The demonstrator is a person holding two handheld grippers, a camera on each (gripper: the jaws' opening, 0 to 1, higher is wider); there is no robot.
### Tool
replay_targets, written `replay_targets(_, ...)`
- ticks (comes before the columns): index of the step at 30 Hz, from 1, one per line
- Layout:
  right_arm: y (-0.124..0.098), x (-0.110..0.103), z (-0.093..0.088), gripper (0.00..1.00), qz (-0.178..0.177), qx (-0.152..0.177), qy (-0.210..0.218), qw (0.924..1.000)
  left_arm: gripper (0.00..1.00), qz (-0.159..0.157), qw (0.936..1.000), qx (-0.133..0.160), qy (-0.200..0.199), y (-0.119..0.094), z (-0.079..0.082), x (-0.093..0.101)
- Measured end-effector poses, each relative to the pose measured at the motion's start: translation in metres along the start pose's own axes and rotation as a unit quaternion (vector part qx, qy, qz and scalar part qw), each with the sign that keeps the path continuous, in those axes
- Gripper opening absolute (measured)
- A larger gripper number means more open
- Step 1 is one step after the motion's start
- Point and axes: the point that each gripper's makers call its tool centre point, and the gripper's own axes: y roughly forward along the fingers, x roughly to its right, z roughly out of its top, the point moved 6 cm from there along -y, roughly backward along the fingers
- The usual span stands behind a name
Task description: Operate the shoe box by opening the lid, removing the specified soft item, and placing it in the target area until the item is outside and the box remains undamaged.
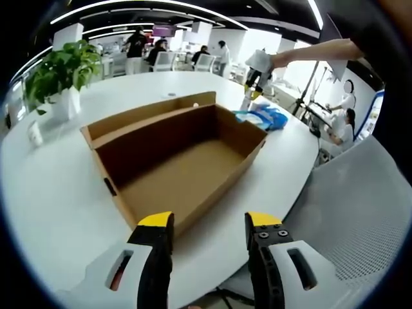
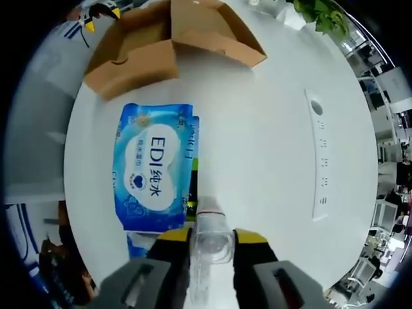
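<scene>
The shoe box [image 1: 183, 164] sits open and bare inside, and the blue wipes pack [image 2: 154, 166] lies flat on the white table [image 2: 270, 161] just beside it, so what remains is to ease the right gripper [image 2: 212, 241], jaws closed on a clear plastic piece [image 2: 212, 241], straight up without dragging the pack. The left gripper [image 1: 209, 225] hangs open and empty at the box's near wall, its view showing the box floor; the right gripper view gives the pack's printed face

We held the left gripper [image 1: 209, 225] low at the bottom centre of the left gripper view, its yellow-tipped jaws spread apart and closed on nothing. Our right gripper [image 2: 212, 237] sat bottom centre of the right gripper view, jaws pressed against a clear plastic bottle [image 2: 211, 248]. Our outstretched arm [image 1: 315, 50] crossed the upper right.
</scene>
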Motion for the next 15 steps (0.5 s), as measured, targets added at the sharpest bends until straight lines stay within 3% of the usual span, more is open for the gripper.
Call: replay_targets(15, -0.005, 0.0019, -0.0035, 0.29, -0.007, 0.009, 0.014, 0.9998, 0.45, 0.0, 1.0, -0.001, 0.001, 0.0, 0.0005, 0.0006)
